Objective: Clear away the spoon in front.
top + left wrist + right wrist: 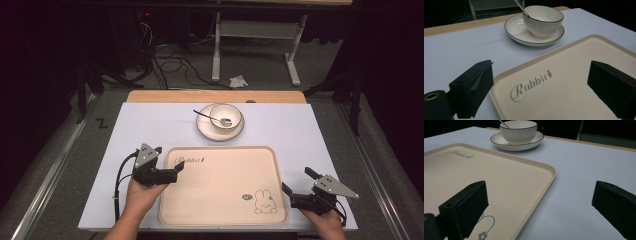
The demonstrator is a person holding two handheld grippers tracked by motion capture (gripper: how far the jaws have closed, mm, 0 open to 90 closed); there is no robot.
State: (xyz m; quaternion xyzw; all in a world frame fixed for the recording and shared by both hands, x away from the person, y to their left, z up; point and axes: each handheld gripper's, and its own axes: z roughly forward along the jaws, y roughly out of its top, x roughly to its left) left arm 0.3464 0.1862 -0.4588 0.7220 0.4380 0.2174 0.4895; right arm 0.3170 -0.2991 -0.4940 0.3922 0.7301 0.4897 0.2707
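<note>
A beige tray (220, 185) with the word "Rabbit" and a rabbit drawing lies on the near half of the table. Beyond it a white bowl (226, 116) stands on a saucer (205, 129), with a metal spoon (207, 116) resting in the bowl. My left gripper (170, 159) is open at the tray's near-left corner, one jaw over the tray (529, 62) and the other over the table. My right gripper (296, 180) is open astride the tray's right rim (549, 173). Both hold nothing. The bowl (544, 21) (517, 131) sits far ahead of both.
A white sheet (150, 125) covers the table, with a wooden strip (215, 96) at the far edge. Past the table, cables (170, 65), a white desk frame (216, 50) and a crumpled paper (238, 81) are on the floor.
</note>
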